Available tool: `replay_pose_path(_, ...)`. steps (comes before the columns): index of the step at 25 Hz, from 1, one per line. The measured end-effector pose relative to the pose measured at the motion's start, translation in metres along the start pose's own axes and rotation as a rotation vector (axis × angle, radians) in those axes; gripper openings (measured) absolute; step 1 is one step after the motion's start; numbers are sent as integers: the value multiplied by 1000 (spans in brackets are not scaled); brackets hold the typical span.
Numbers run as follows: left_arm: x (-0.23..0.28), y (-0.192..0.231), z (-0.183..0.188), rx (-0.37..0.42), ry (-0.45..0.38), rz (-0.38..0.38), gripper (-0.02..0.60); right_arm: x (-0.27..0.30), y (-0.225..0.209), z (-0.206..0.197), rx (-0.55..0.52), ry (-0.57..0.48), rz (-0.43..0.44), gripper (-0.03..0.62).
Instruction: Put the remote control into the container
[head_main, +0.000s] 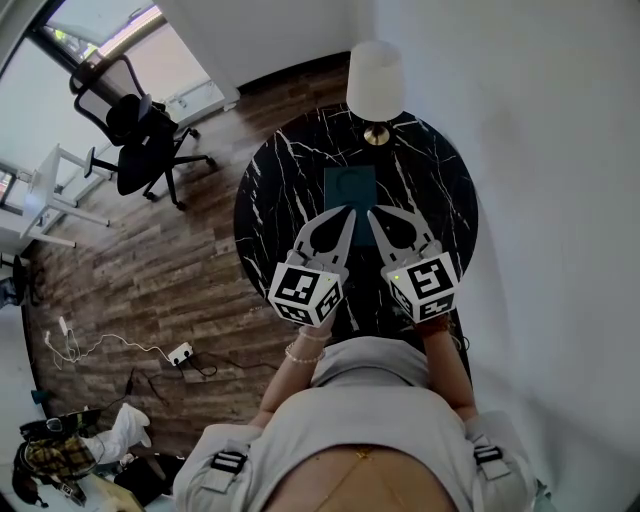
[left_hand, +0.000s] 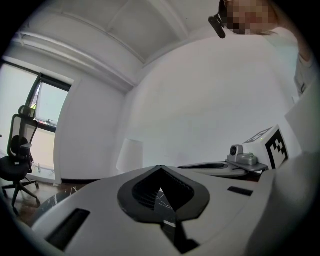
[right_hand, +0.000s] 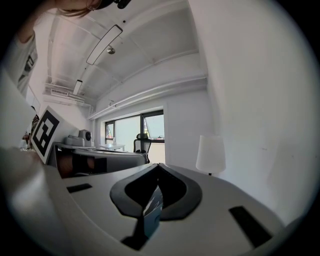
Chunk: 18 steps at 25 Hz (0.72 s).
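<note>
Head view: teal container sits mid round black table, lamp at far edge, left gripper and right gripper just near of container; can't make out remote. Left gripper view: jaws clenched, empty. Right gripper view: jaws clenched, empty.

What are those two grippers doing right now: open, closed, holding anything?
Left gripper: jaws closed, holding nothing.
Right gripper: jaws closed, holding nothing.

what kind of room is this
Likely an office or studio room: a black swivel chair beside a white desk, plus a round black marble table with a white lamp.
</note>
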<state>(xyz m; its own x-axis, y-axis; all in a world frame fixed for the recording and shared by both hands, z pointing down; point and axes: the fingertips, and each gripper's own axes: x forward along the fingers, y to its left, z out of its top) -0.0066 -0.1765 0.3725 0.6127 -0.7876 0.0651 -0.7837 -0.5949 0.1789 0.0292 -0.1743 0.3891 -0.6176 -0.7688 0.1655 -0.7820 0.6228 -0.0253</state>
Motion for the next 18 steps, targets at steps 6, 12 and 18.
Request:
replay_pose_path(6, 1, 1, -1, 4, 9, 2, 2, 0, 0, -1, -2, 5, 3, 9)
replay_pose_path(12, 1, 0, -3, 2, 12, 0, 2, 0, 1, -3, 4, 7, 7, 9)
replay_pose_path(18, -1, -1, -1, 7, 6, 0, 2, -1, 1, -2, 7, 3, 6, 9)
